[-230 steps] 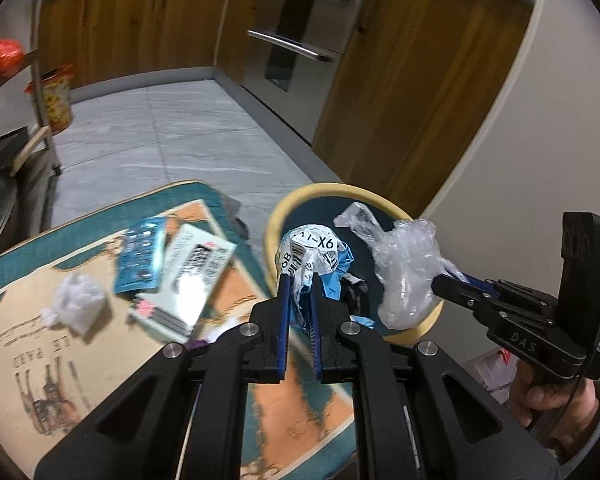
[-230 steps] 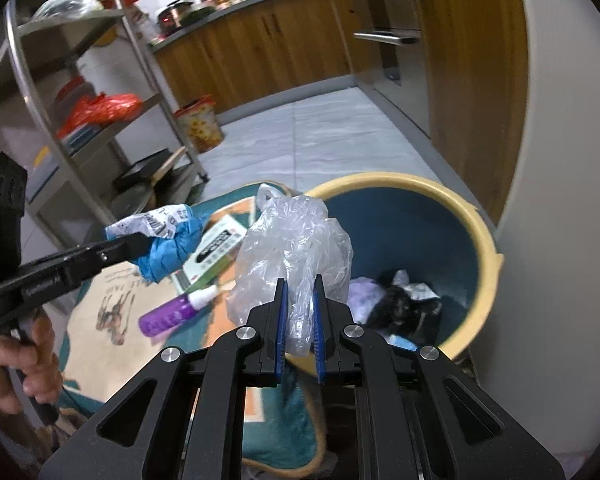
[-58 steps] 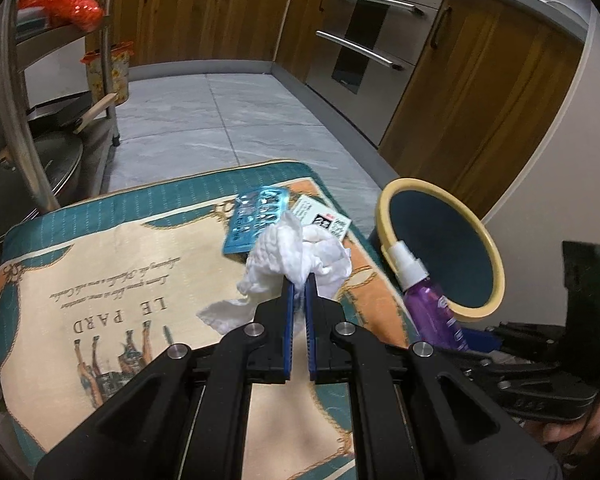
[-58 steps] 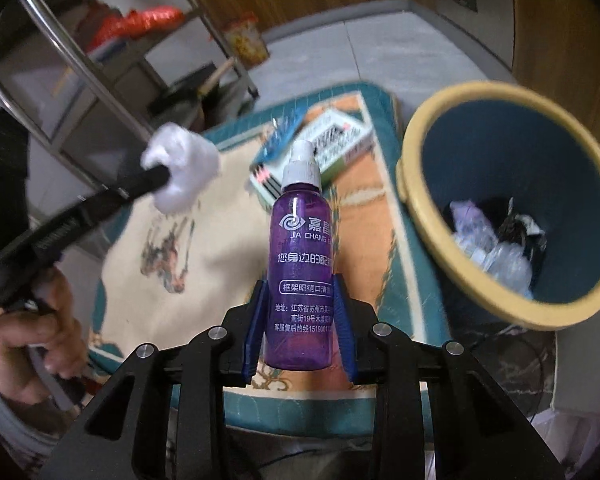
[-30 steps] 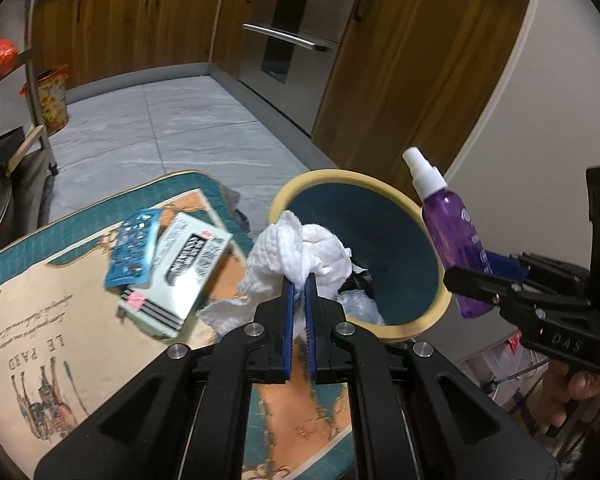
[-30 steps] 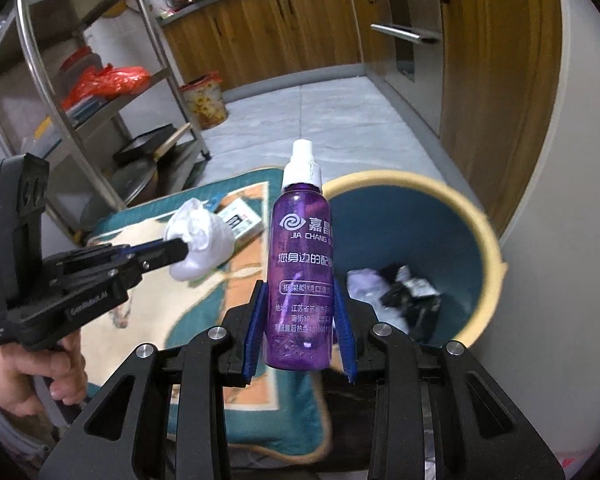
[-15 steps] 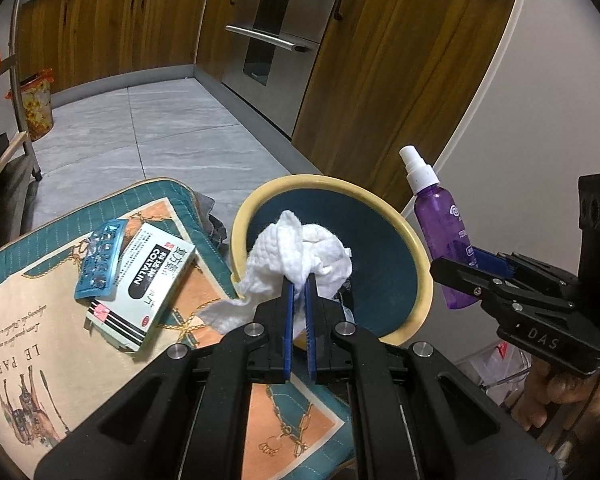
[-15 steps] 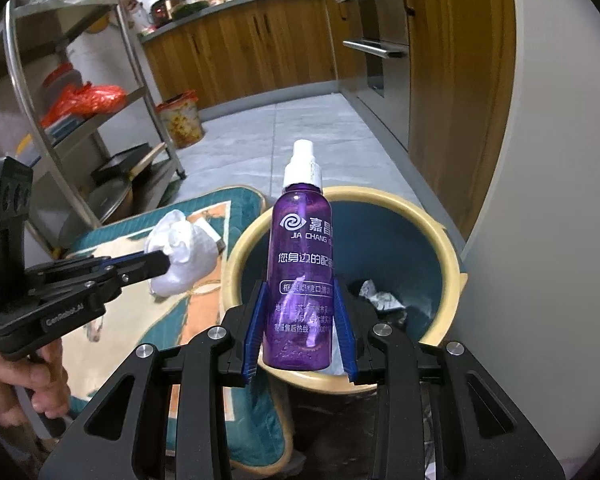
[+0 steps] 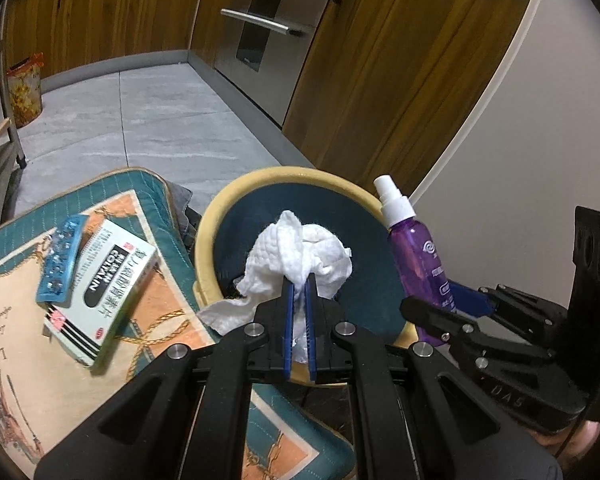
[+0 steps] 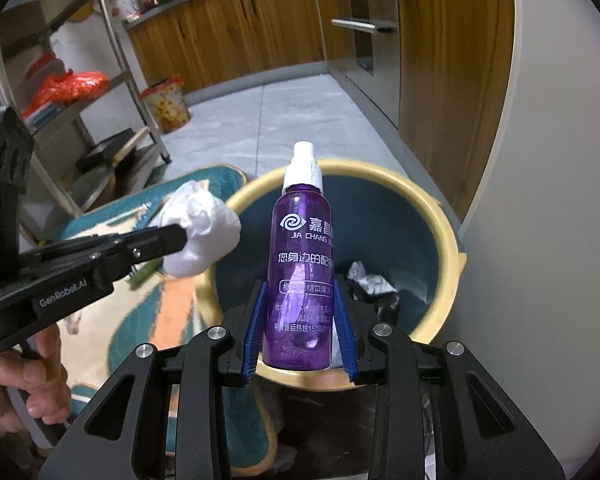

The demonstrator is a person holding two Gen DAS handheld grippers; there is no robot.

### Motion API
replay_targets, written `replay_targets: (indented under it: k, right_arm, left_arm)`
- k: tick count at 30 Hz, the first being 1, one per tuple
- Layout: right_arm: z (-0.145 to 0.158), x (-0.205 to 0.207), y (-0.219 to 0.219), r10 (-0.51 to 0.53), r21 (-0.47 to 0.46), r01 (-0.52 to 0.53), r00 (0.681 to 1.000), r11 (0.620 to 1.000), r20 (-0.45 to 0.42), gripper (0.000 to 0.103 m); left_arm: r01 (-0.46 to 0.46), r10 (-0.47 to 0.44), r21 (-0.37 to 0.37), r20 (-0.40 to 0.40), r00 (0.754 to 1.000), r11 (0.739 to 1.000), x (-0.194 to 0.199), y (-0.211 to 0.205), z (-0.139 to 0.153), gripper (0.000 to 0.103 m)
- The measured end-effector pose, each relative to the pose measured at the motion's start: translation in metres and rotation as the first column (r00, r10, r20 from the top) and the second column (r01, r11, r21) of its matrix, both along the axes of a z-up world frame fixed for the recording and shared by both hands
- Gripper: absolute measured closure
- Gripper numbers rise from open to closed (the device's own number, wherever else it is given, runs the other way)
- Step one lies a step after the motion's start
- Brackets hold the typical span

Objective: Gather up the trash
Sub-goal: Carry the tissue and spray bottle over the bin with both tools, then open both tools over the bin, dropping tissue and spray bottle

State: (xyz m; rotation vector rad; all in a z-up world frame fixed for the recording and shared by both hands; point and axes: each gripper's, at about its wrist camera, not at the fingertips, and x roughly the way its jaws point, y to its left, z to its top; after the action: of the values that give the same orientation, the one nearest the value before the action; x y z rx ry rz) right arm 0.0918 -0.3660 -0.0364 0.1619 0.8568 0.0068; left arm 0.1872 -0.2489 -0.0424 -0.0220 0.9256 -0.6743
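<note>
Purple bottle [image 10: 300, 264] "JIA CHANG": right gripper [image 10: 300, 330] clamps | left gripper [image 9: 299, 284] pinches tissue [image 9: 300, 250]

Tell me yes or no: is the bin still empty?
No. In the right wrist view, crumpled white and dark trash lies at the bottom of the yellow-rimmed bin.

Black gripper [image 9: 298, 292] frames — blue pads [image 10: 256, 320], silver screws, white "GenRobot.AI" lettering.

left hand-held gripper [image 9: 299, 282] clamped, right hand-held gripper [image 10: 300, 292] gripping
</note>
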Motion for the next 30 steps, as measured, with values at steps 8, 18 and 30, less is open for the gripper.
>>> replay_targets:
  k: [8, 18, 30]
  right_arm:
    - [-0.019, 0.005, -0.006, -0.006, 0.0, 0.006, 0.998, 1.0, -0.057, 0.068]
    - [-0.03, 0.014, 0.004, 0.023, -0.027, -0.025, 0.995, 0.999, -0.094, 0.069]
    - [-0.042, 0.023, 0.01, 0.025, -0.042, -0.033, 0.986, 0.999, -0.163, 0.069]
  left_arm:
    - [0.021, -0.02, 0.03, -0.037, 0.999, 0.999, 0.005, -0.02, -0.02, 0.098]
    - [0.022, -0.019, 0.056, -0.059, 0.998, 0.998, 0.014, -0.025, -0.034, 0.098]
    - [0.036, -0.029, 0.082, -0.079, 0.996, 0.996, 0.013, -0.027, -0.043, 0.097]
